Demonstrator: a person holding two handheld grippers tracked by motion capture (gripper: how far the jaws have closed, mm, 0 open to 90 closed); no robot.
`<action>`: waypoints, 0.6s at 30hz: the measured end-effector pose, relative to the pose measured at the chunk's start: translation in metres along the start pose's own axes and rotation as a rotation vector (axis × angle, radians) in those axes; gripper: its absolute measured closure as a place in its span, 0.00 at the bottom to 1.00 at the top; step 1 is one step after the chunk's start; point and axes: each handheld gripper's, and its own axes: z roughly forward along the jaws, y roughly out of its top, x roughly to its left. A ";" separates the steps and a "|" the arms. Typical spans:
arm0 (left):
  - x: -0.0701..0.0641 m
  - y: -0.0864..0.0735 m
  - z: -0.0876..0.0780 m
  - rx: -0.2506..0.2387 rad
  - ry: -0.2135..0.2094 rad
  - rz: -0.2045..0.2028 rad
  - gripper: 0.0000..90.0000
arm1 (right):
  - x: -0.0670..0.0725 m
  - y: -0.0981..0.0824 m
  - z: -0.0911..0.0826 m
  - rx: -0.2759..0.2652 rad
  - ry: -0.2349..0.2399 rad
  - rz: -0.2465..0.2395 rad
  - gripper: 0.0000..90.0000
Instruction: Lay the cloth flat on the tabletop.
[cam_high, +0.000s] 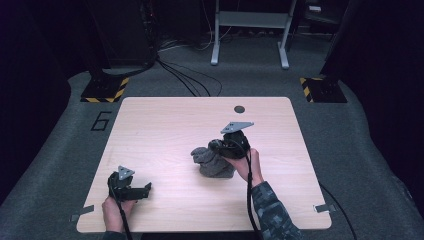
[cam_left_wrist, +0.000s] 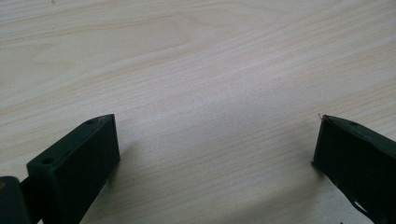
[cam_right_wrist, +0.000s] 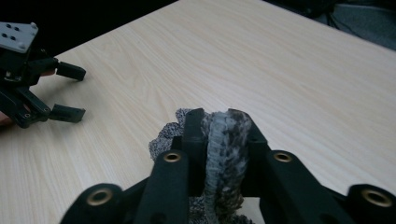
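Two hand-held grippers were at work over a pale wooden bench (cam_high: 165, 120), one in each of your hands. Your right hand-held gripper (cam_high: 216, 146) was near the middle of the bench, slightly toward the right edge, and its jaws were nearly closed, pinching a fold of a grey knitted cloth (cam_high: 214, 162). In the right gripper view the thick, speckled fold of cloth (cam_right_wrist: 225, 154) stood upright between the two black jaws, pressed from both sides, while the rest of it hung down and lay bunched on the bench below.

Your left hand-held gripper (cam_high: 146, 189) rested close to the near left corner of the bench, well apart from the cloth. Its jaws stood wide apart with nothing between them; the left gripper view showed bare wood grain between the two tips (cam_left_wrist: 215, 135).

Judging from this, the step in hand was lifting or dragging the cloth by one pinched fold. The next move would probably call for the free gripper to come across and take a second edge, so the cloth could be spread or folded.

Nothing else lay on the bench apart from a small dark round hole (cam_high: 239, 109) near the far edge, so no obstacle stood between the left gripper and the cloth.
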 end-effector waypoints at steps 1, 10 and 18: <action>0.000 0.000 0.000 -0.006 0.003 -0.002 0.00 | -0.002 -0.001 0.002 0.007 0.015 0.013 0.80; 0.000 0.000 0.000 0.005 -0.002 0.002 0.00 | -0.007 -0.003 -0.005 -0.010 0.002 0.040 0.41; -0.009 0.015 -0.005 -0.041 -0.032 0.016 0.00 | -0.020 -0.024 -0.027 0.016 -0.063 0.051 0.36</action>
